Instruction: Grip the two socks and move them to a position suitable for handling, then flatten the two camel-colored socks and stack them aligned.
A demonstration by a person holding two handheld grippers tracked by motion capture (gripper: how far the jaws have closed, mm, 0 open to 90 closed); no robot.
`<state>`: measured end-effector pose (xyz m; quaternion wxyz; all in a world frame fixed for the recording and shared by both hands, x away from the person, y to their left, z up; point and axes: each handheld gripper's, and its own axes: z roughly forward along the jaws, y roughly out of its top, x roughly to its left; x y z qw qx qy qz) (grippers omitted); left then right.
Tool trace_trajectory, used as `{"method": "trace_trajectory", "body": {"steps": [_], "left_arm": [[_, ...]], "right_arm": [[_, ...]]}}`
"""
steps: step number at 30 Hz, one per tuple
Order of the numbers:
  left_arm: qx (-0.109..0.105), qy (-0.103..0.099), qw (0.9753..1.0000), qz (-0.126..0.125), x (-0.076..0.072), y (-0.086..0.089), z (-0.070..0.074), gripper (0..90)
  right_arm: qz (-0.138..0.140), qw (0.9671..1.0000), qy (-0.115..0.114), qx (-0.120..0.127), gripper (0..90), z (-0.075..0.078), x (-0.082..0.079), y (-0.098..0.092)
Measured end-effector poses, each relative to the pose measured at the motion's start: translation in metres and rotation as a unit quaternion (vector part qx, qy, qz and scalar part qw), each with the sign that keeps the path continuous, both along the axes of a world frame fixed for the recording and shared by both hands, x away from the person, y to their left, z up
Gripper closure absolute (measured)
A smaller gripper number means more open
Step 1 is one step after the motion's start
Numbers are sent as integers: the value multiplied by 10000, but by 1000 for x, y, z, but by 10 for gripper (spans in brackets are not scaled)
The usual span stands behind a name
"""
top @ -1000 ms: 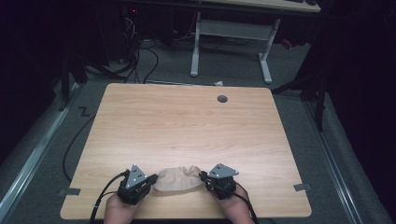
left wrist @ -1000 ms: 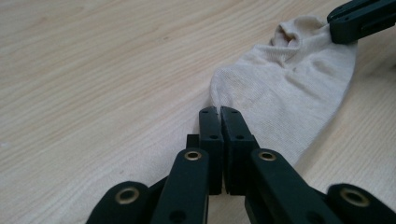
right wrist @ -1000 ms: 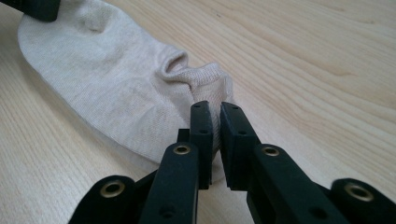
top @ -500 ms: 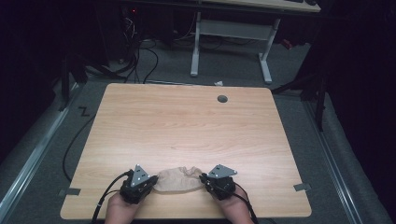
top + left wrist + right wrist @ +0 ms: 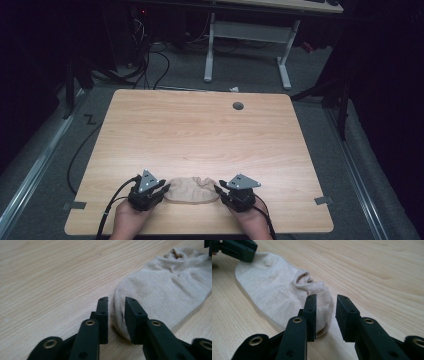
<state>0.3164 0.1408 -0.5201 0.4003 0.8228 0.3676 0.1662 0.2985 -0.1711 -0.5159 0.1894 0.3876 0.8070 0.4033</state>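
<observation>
A beige ankle sock point(image 5: 190, 190) lies flat on the wooden table point(image 5: 200, 135) near its front edge, between my two grippers. My left gripper point(image 5: 162, 190) is at the sock's left end; in the left gripper view its jaws point(image 5: 116, 307) stand slightly apart, with the rounded toe edge of the sock point(image 5: 162, 287) lying in the gap. My right gripper point(image 5: 218, 192) is at the sock's right end. In the right gripper view its jaws point(image 5: 326, 305) are also apart around the bunched opening end of the sock point(image 5: 274, 290). Neither pair of jaws is pinching the fabric.
A round cable hole point(image 5: 238, 106) sits near the table's far edge. Tape marks point(image 5: 320, 200) lie at the front corners. Beyond the table are a white desk frame point(image 5: 210, 50) and floor cables point(image 5: 150, 65).
The sock has sunk from a puffed, raised shape to lying flatter on the table. Both hands have stayed almost in place.
</observation>
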Motion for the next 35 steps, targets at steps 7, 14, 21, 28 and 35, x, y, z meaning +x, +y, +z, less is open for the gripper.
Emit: {"method": "trace_trajectory", "body": {"steps": [7, 14, 21, 28, 35], "left_arm": [[-81, -161, 9998, 111, 1, 13, 8, 617], [-128, -281, 9987, 403, 9, 40, 10, 533], [-189, -307, 9971, 669, 10, 65, -1, 495], [-176, -209, 9959, 863, 15, 81, -7, 482], [-169, -143, 9967, 779, 13, 83, -7, 473]], "right_arm": [[-299, 9994, -132, 79, 633, 0, 4, -8], [-743, 9968, -252, 145, 569, -3, 10, -28], [-1185, 9925, -284, 117, 542, -3, 10, -50], [-1391, 9899, -267, 71, 498, -6, 11, -62], [-1443, 9893, -227, 52, 484, -7, 11, -59]]}}
